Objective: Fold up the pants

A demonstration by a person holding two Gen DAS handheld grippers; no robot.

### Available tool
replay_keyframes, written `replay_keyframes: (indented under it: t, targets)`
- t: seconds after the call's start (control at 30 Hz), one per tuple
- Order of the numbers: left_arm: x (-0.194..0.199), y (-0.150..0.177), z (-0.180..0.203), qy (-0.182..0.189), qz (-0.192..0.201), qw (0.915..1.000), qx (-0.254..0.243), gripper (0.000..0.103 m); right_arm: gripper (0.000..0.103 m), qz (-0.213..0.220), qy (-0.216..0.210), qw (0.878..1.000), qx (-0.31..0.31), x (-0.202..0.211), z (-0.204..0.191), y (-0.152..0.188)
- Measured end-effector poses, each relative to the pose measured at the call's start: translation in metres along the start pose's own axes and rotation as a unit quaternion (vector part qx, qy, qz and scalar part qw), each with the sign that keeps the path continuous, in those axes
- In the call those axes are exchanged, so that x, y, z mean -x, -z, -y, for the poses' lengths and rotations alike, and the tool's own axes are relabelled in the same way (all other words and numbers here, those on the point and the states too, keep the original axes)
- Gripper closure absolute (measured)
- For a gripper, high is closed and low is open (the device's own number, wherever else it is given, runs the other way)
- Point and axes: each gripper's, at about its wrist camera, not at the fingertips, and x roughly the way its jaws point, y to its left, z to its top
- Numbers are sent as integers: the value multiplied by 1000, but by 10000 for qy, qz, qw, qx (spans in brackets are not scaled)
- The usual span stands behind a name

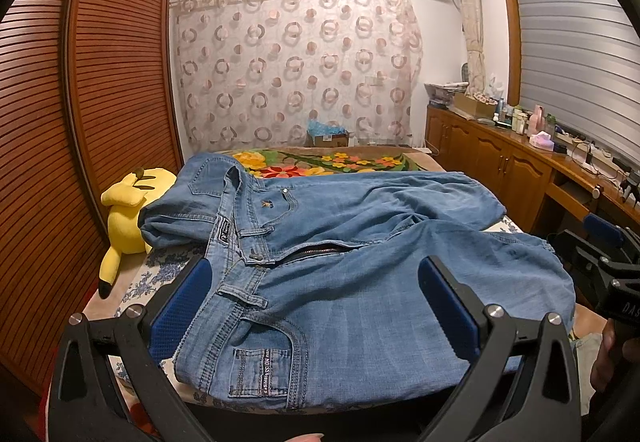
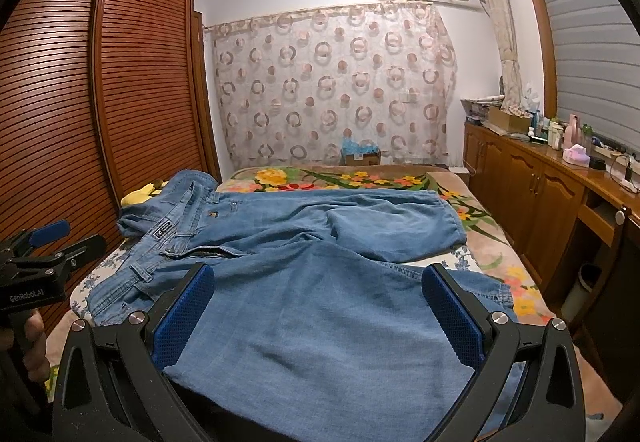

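Pants (image 1: 360, 242) — light blue jeans — lie spread across the near end of the bed (image 2: 496, 262), front up, zipper open, waistband toward the left edge and legs running to the right. The far leg lies over the floral blanket (image 1: 320, 162). The left gripper (image 1: 316, 306) hovers at the waist by the front pocket, fingers spread wide, holding nothing. The right gripper (image 2: 320, 314) hangs over the near leg, fingers likewise apart — seemingly clear of the cloth. A yellow plush (image 1: 128, 214) sits at the left edge, partly under the waistband.
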Motion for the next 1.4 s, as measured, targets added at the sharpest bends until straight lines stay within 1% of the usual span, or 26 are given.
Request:
replay_keyframes:
  t: [1.4]
  targets:
    - [3, 0, 3, -6, 28, 10000, -20, 0, 0, 40, -36, 10000, -24, -2, 2, -1]
